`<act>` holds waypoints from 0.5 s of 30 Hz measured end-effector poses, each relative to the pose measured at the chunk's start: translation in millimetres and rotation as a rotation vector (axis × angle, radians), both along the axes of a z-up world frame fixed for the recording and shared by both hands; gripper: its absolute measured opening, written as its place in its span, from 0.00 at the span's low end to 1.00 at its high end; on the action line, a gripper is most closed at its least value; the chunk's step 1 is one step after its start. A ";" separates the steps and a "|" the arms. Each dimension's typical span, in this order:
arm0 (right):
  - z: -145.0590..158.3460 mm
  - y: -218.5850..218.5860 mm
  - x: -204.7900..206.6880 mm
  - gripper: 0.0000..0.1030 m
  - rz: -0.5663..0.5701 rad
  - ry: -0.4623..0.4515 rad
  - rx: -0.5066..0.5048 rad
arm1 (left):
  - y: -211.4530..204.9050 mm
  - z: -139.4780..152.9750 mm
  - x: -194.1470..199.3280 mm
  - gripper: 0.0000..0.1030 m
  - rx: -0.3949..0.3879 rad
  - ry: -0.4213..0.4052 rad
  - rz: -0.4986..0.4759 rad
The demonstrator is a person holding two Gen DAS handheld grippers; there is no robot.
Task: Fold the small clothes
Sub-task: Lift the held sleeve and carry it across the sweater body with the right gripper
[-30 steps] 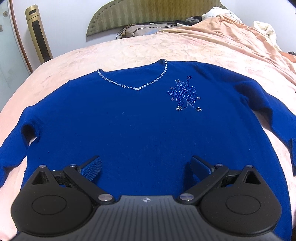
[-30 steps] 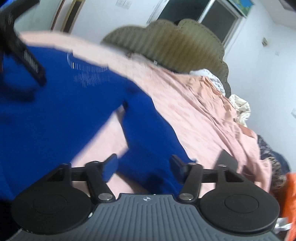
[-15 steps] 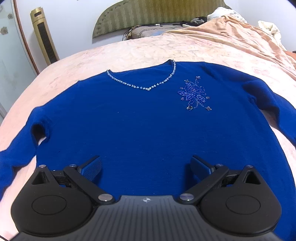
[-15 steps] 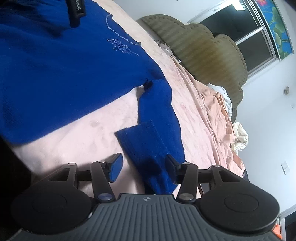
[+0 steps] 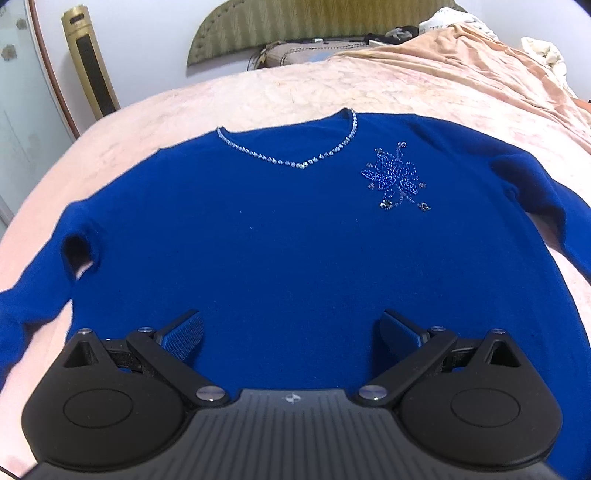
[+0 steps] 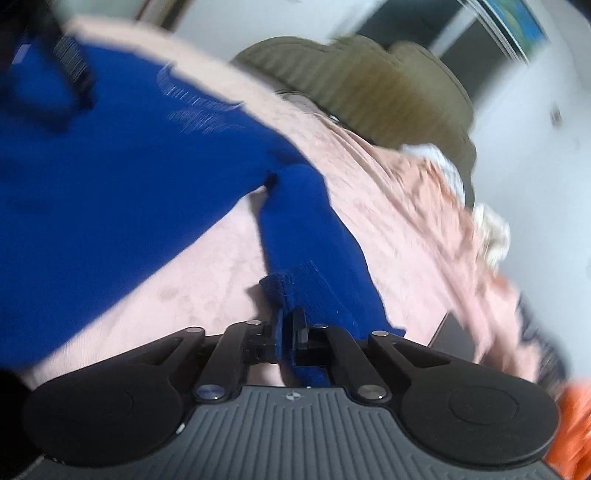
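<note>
Two claws, two jobs: the right claw (image 6: 287, 334) is clamped on the sweater's (image 5: 295, 251) right cuff (image 6: 295, 291), probably to fold that sleeve inward. The left claw (image 5: 291, 334) hangs spread apart above the hem, gripping nothing, likely ready to steady the body on the bed (image 5: 258, 92).

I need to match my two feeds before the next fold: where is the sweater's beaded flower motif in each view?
Left wrist: the beaded flower motif sits upper right of centre on the blue sweater, right of the beaded neckline.
Right wrist: upper left, motion-blurred into streaks.
Shared landmark: the olive headboard behind the bed.
</note>
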State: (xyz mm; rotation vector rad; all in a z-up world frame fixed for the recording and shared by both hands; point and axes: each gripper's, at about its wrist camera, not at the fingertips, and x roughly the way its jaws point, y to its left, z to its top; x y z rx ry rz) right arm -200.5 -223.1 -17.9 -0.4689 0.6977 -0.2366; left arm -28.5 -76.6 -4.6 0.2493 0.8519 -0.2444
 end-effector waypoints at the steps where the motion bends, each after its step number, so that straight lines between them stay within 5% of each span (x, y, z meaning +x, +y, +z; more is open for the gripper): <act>1: 7.4 -12.1 -1.7 0.03 -0.036 -0.042 0.095 | -0.2 0.2 -0.4 1.00 0.002 -0.003 -0.002; 8: 41.1 -142.9 -48.9 0.04 -0.483 -0.450 0.722 | 2.0 1.4 -1.7 1.00 0.025 -0.032 0.001; 11: 23.2 -174.8 -74.3 0.07 -0.633 -0.481 0.881 | 3.1 -1.0 2.3 1.00 0.015 -0.014 0.014; 15: -7.9 -182.4 -91.9 0.33 -0.723 -0.495 1.066 | -0.8 -1.5 2.1 1.00 0.019 -0.010 -0.002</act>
